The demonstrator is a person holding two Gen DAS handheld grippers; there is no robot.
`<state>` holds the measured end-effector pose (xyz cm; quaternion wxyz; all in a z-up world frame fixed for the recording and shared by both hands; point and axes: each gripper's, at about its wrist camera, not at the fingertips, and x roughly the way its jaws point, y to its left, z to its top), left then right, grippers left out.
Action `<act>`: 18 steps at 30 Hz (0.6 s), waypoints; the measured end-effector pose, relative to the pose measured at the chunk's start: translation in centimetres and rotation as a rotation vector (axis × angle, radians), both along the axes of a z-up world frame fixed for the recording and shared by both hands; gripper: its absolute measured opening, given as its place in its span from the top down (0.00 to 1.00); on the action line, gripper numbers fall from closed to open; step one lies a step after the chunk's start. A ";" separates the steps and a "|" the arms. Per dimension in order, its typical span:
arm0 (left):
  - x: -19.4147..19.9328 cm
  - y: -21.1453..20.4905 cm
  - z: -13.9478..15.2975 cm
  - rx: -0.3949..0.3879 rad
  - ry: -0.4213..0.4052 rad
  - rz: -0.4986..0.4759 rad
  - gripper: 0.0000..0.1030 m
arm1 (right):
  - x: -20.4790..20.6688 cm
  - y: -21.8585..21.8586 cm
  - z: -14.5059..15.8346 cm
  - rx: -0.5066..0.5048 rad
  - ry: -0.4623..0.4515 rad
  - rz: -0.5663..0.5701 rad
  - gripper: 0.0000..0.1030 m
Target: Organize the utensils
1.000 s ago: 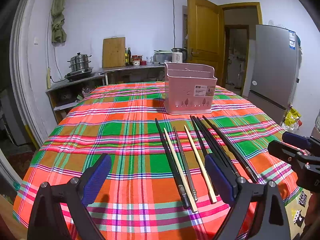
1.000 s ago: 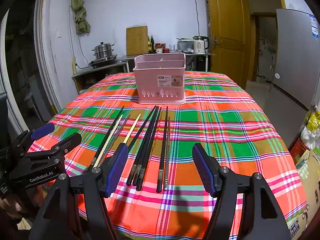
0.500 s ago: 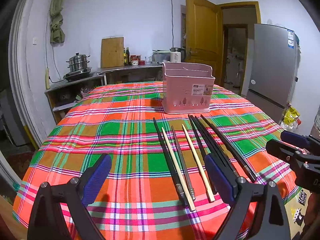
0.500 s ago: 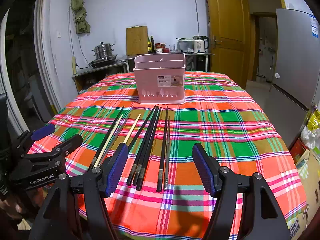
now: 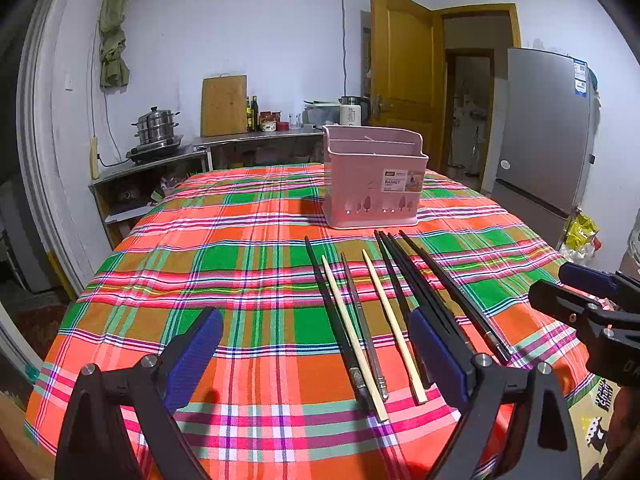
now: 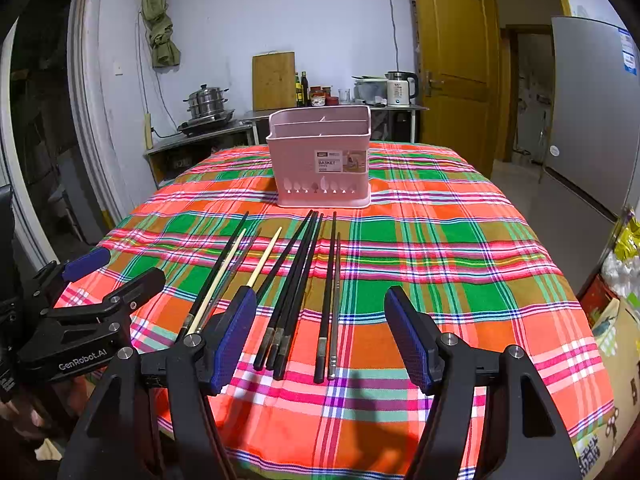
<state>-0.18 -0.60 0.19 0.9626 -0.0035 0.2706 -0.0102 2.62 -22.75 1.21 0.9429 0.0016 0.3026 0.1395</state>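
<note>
Several chopsticks lie side by side on the plaid tablecloth (image 5: pixel 240 248), pointing at a pink utensil basket (image 5: pixel 374 184) that stands upright behind them. Two are pale wooden chopsticks (image 5: pixel 392 320), some are black chopsticks (image 5: pixel 416 280), and a thin metal chopstick (image 5: pixel 360 320) lies among them. My left gripper (image 5: pixel 316 354) hovers open over their near ends, holding nothing. From the right wrist, the basket (image 6: pixel 320 160), the black chopsticks (image 6: pixel 292 280) and a wooden chopstick (image 6: pixel 262 258) show. My right gripper (image 6: pixel 320 340) is open above the near ends, empty.
Each gripper shows in the other's view: the right gripper (image 5: pixel 592 308) at the table's right edge, the left gripper (image 6: pixel 92 292) at its left edge. A counter with a steamer pot (image 5: pixel 156 126) stands behind, and a fridge (image 5: pixel 544 140) at right.
Almost nothing. The left gripper has drifted very slightly; both grippers stay open and the chopsticks have not moved.
</note>
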 end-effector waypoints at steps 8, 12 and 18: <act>0.0 -0.1 0.0 0.000 0.000 -0.001 0.08 | 0.0 0.0 -0.1 0.001 0.000 -0.001 0.35; 0.0 -0.1 0.0 0.001 0.000 -0.001 0.08 | 0.0 0.0 -0.1 0.001 0.000 -0.001 0.35; -0.1 -0.2 0.1 0.000 -0.001 -0.002 0.08 | 0.0 0.0 -0.1 0.000 -0.001 -0.001 0.35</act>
